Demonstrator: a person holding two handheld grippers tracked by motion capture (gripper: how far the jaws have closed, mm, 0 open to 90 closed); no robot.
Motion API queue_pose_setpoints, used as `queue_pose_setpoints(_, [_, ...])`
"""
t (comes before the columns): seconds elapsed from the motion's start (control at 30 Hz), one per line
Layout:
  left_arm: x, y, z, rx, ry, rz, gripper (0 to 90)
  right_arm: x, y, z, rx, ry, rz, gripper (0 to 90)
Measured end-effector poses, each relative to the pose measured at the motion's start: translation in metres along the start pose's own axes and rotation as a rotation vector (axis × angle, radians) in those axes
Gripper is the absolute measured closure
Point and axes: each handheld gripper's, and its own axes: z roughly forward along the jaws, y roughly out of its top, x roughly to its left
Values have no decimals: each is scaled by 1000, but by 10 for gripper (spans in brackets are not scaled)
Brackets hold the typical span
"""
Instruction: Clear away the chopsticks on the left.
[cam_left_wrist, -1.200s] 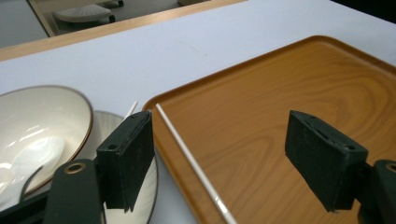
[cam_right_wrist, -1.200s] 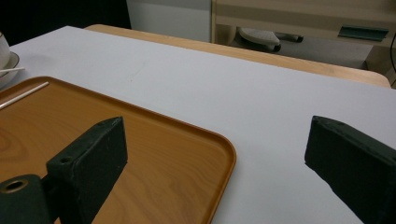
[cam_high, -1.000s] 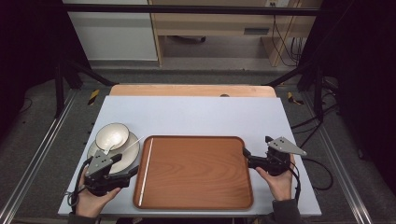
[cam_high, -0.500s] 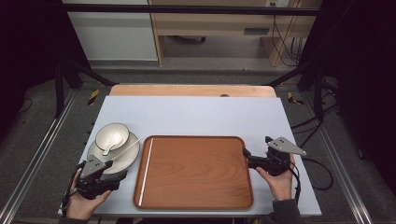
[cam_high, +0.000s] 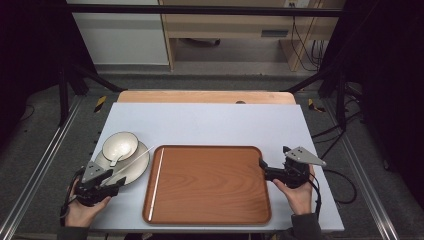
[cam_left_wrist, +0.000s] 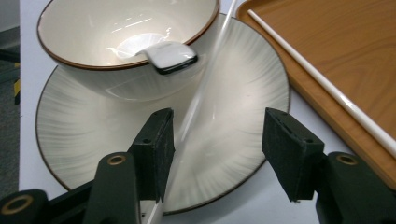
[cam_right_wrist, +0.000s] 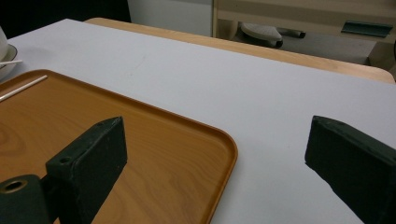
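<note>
high view looks down from the person's side over the whole tray. left gripper view sits low and close at the tray's left rim, right gripper view low at its right rim; all share that tray.

You have a pale worktop in front of you, with a wooden strip along its far edge. On it lies a brown wooden tray, and one white chopstick rests along the tray's left side. Just left of the tray sits a plate carrying a bowl with a spoon in it; a second chopstick leans across the plate.
</note>
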Motion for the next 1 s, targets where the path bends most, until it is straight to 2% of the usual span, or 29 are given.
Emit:
queue_pose_setpoints(0.2, [9,1,8,19,19,0,509,0,0,1,3,0,-2,58])
queue_pose_setpoints(0.37, [13,1,16,42,1,19,595,0,0,1,4,0,-3,58])
queue_pose_setpoints(0.77, [13,0,23,70,-21,34,751,0,-1,2,13,2,-6,58])
queue_pose_setpoints(1.0, [10,1,22,76,-40,41,795,0,-1,2,14,2,-5,58])
